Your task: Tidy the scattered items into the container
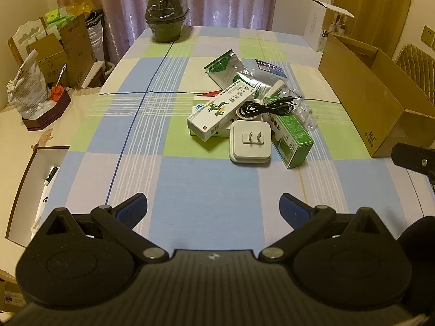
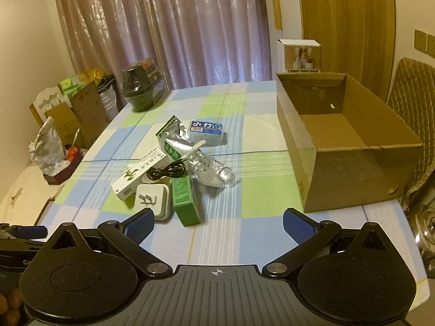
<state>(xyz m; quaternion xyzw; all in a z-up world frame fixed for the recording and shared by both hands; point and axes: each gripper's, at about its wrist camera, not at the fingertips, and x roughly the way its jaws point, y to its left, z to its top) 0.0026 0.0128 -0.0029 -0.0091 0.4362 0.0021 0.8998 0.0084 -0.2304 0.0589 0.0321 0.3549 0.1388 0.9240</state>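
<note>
A pile of items lies mid-table: a white plug adapter (image 1: pixel 250 142) (image 2: pixel 152 198), a green box (image 1: pixel 292 133) (image 2: pixel 185 198), a white medicine box (image 1: pixel 220 112) (image 2: pixel 136 175), a black cable (image 1: pixel 267 106) (image 2: pixel 168 172), foil packets (image 1: pixel 225 68) (image 2: pixel 174 138), a blue tissue pack (image 1: pixel 269 68) (image 2: pixel 205 131) and a clear plastic bag (image 2: pixel 212 169). An open, empty cardboard box (image 1: pixel 367 92) (image 2: pixel 345 146) stands to the right. My left gripper (image 1: pixel 213 209) and right gripper (image 2: pixel 217 225) are both open and empty, short of the pile.
A checked cloth (image 1: pixel 176 163) covers the table. A dark wrapped pot (image 1: pixel 165 16) (image 2: pixel 142 87) stands at the far left corner. A white carton (image 2: pixel 300 54) stands behind the box. Bags and boxes (image 1: pixel 54 62) crowd the left side; a chair (image 2: pixel 413 103) is at right.
</note>
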